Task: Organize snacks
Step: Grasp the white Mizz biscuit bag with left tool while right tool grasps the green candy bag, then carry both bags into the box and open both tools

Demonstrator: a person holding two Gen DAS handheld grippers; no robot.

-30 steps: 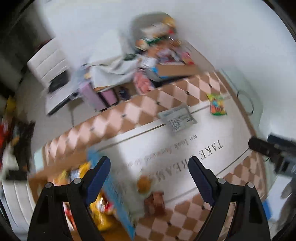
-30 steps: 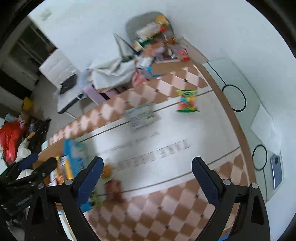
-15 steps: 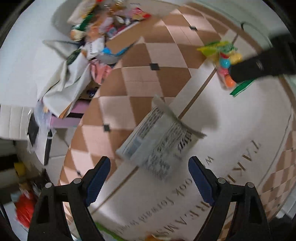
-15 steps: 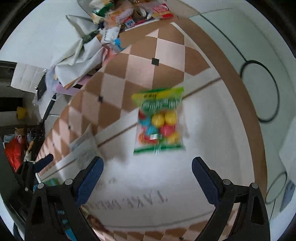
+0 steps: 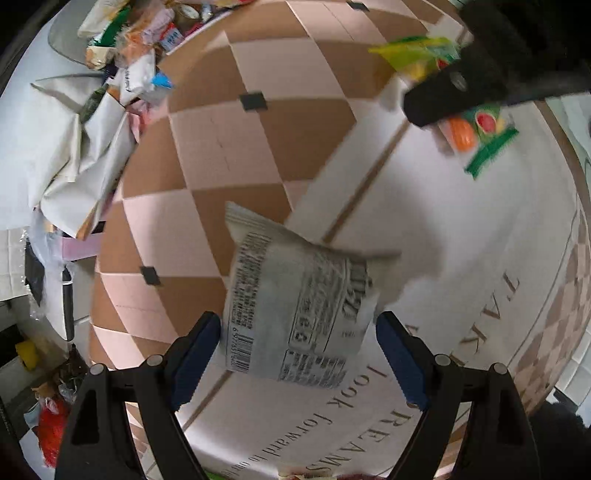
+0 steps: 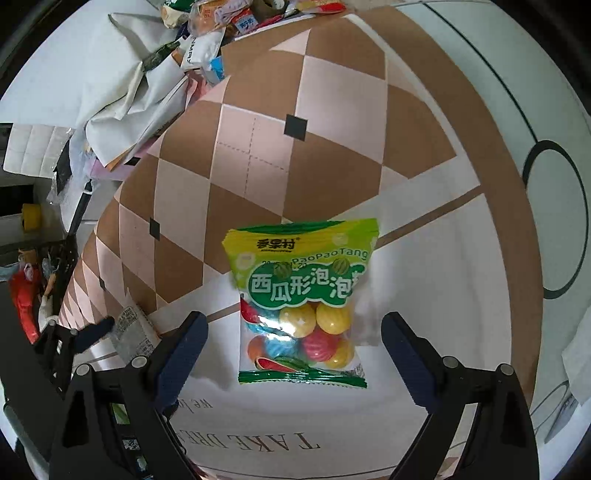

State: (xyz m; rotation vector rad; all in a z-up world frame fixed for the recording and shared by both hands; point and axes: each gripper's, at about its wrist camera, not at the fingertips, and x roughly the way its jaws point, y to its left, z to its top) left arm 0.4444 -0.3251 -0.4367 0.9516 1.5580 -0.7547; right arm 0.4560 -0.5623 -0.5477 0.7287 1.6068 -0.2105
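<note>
- Left gripper: jaws spread wide, holding nothing. A grey pack lies flat on the mat between the pads, its left edge just beside the left pad (whether they touch, I cannot tell).
- Right gripper: jaws equally wide, nothing held. A gum bag, green and yellow with coloured balls showing through its clear half, lies on the mat between the fingers, with a gap on each side.
- The two snacks lie near each other, the grey pack left of the gum bag; in the right wrist view the left gripper shows at the left edge over the grey pack.
- Progress, as a judgement: early in this pickup. Both snacks are loose on the mat, neither grasped; closing on each and carrying them to their place is left.
- Containers: none clearly in view. A heap of wrappers sits at the far edge beyond the mat, beside crumpled paper; whether anything holds the heap, I cannot tell.
</note>
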